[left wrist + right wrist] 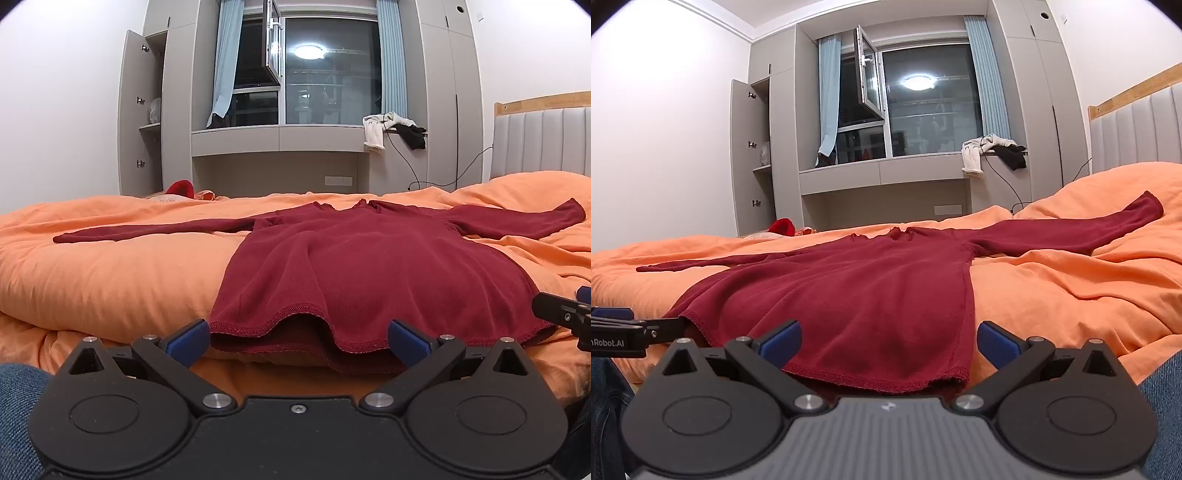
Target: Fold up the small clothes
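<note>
A dark red long-sleeved top (354,266) lies flat on the orange bedcover (110,273), hem toward me, both sleeves spread out to the sides. My left gripper (299,341) is open, its blue pads either side of the left part of the hem, which sits between them. My right gripper (889,343) is open at the hem's right corner; the top (857,295) fills the gap between its pads. Each gripper shows at the edge of the other's view: the right one (565,314) and the left one (631,328).
A padded headboard (543,144) stands at the right. Beyond the bed are a window, a grey ledge with white and black clothes (391,129) and a cable, and an open cupboard (144,110). A red item (181,188) lies at the bed's far edge.
</note>
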